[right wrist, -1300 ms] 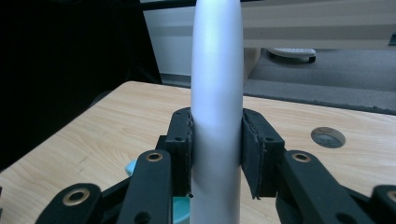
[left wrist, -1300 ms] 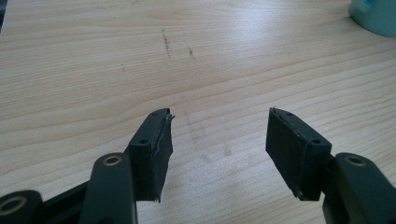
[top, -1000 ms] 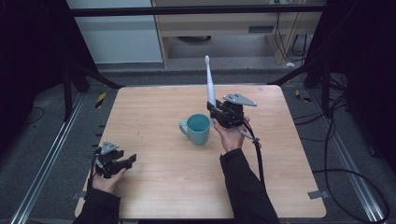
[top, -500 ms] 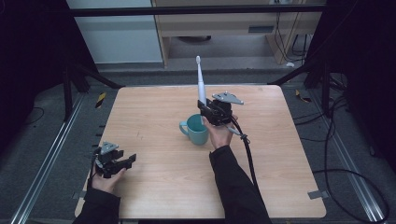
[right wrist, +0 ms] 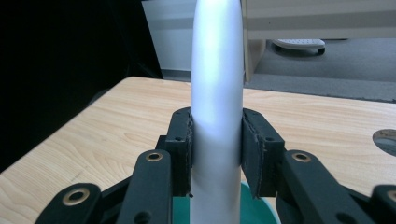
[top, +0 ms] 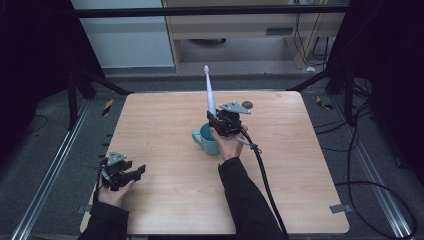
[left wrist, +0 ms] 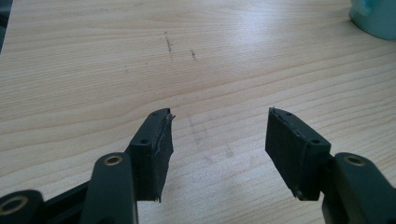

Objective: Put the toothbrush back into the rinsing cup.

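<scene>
Right gripper (top: 218, 121) clamps one toothbrush (top: 210, 95); one teal mug (top: 206, 139) beneath, apparently.

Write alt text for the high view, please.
A person's right gripper holds a white toothbrush upright over a teal mug on a wooden table. The left gripper rests open near the table's left front corner.
</scene>
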Demonstrator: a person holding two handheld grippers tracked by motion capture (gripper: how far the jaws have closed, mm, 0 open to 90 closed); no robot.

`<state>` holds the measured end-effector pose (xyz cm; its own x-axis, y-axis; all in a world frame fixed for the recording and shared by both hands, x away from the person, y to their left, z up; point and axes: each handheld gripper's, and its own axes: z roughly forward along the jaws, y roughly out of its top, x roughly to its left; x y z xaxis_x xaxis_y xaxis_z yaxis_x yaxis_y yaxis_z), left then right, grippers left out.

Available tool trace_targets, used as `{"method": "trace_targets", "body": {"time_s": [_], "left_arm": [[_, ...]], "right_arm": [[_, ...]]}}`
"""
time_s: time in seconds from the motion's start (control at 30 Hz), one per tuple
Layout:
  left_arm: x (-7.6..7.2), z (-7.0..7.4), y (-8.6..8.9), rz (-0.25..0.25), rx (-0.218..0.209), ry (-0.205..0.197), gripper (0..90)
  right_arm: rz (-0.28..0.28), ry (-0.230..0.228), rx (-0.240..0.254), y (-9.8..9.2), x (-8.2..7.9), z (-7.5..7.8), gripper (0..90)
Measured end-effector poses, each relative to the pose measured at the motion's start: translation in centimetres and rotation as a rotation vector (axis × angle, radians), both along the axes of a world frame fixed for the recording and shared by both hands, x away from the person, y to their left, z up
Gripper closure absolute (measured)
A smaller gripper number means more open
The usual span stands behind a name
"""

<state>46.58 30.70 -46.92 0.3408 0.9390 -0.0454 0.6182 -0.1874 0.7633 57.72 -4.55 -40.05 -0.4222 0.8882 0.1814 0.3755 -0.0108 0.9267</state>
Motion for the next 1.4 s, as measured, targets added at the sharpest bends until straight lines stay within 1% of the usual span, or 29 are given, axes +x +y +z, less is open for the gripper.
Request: {"method": "trace_targets", "body": {"time_s": [0.27, 0.4, 0.43, 0.53, 0.63, 0.7, 0.73, 0.93, 1.07, 1.27, 1.4], "left_arm": [[0.0, 0.0, 0.0, -0.001, 0.000, 0.001, 40.8], [0.0, 0.0, -0.1, 0.000, 0.001, 0.002, 40.7], [0.0, 0.0, 0.0, -0.001, 0.002, 0.002, 40.8], [0.0, 0.0, 0.0, -0.001, 0.003, 0.002, 40.7], [0.0, 0.0, 0.0, -0.001, 0.004, 0.003, 40.8], [0.0, 0.0, -0.1, 0.000, 0.002, 0.002, 40.8], [0.0, 0.0, -0.1, 0.000, 0.002, 0.002, 40.7], [0.0, -0.1, -0.1, -0.001, 0.003, 0.003, 40.8], [0.0, 0.0, -0.1, -0.001, 0.001, 0.002, 40.7], [0.0, -0.1, -0.1, -0.001, 0.001, 0.003, 40.7], [0.0, -0.1, -0.1, -0.001, 0.000, 0.003, 40.8]], "right_arm": [[0.005, 0.029, -0.018, 0.3, 0.0, -1.4, 66.2], [0.011, 0.041, -0.031, 0.6, -0.1, -1.9, 66.2], [0.014, 0.052, -0.033, 0.7, -0.1, -2.2, 66.2], [0.013, 0.059, -0.041, 0.8, 0.0, -2.4, 66.2], [0.000, 0.068, -0.061, 0.9, -0.1, -2.9, 66.2], [0.000, 0.070, -0.059, 0.9, -0.1, -3.0, 66.1], [-0.002, 0.070, -0.069, 0.9, -0.1, -3.1, 66.2], [-0.004, 0.096, -0.084, 1.0, -0.1, -3.5, 66.0], [0.002, 0.099, -0.107, 1.1, -0.1, -3.7, 65.9], [0.004, 0.114, -0.120, 1.0, 0.0, -3.8, 65.8], [0.007, 0.115, -0.132, 1.0, 0.0, -3.9, 65.6]]}}
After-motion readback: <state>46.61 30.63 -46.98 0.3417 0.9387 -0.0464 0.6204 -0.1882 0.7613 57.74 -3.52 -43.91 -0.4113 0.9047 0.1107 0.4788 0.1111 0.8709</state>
